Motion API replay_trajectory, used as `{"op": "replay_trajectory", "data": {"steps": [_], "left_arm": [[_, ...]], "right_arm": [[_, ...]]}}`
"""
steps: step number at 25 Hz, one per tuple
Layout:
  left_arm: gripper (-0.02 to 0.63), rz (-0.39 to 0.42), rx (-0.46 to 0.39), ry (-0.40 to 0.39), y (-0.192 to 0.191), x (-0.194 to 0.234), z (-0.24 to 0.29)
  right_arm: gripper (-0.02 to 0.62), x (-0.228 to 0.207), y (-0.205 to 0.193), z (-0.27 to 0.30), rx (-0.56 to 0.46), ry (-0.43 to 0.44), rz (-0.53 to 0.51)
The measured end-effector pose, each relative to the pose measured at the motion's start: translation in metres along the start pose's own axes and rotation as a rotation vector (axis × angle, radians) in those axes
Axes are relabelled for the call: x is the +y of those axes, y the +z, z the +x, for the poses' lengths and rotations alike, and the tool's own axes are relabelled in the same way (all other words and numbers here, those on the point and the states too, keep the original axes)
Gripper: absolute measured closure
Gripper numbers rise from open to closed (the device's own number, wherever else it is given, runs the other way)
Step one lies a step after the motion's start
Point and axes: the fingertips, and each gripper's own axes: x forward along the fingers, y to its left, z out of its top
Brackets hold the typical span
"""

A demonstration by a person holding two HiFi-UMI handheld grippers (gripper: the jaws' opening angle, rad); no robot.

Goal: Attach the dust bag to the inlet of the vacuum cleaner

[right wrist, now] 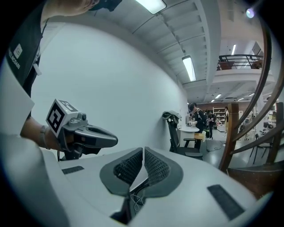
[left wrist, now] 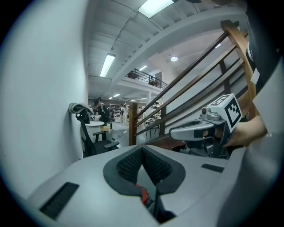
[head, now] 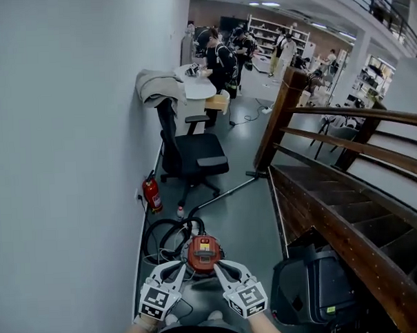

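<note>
On the floor by the left wall, just ahead of the person's feet, stands the red vacuum cleaner (head: 204, 253). Its black hose (head: 163, 235) is coiled on its wall side, and a thin wand (head: 227, 192) runs away toward the foot of the wooden staircase (head: 335, 212).

The head view shows the left gripper (head: 184, 265) and the right gripper (head: 218, 266) held low and side by side. Both tips converge on the near side of the vacuum's red top; whether they touch it cannot be told. That view alone takes in the red fire extinguisher (head: 152, 194) against the wall and a dark bin (head: 312, 286) at the floor's right edge beneath the stairs. The black office chair (head: 193, 155) further along the wall appears in all three views.

The left gripper view shows its jaws closed pad to pad with nothing between them, and a sliver of the vacuum's red shows through the gap beneath. The right gripper view shows its jaws likewise drawn together to a hairline slit, empty, with thin cable visible below. Each gripper view also catches the other gripper alongside, with its marker cube and the hand behind it.
</note>
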Motion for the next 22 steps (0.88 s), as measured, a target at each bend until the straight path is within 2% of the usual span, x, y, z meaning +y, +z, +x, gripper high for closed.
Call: {"op": "replay_trajectory", "data": {"steps": [5, 12, 22], "left_arm": [[0.591, 0.022, -0.023, -0.003, 0.022, -0.01, -0.018], [0.591, 0.036, -0.048, 0.016, 0.03, -0.01, -0.029], [0.591, 0.026, -0.062, 0.002, 0.037, -0.01, -0.021]], "right_arm": [[0.558, 0.01, 0.02, -0.017, -0.03, -0.007, 0.003], [0.559, 0.016, 0.033, -0.03, -0.071, -0.012, 0.003], [0.56, 0.002, 0.034, -0.032, -0.058, -0.052, -0.021]]}}
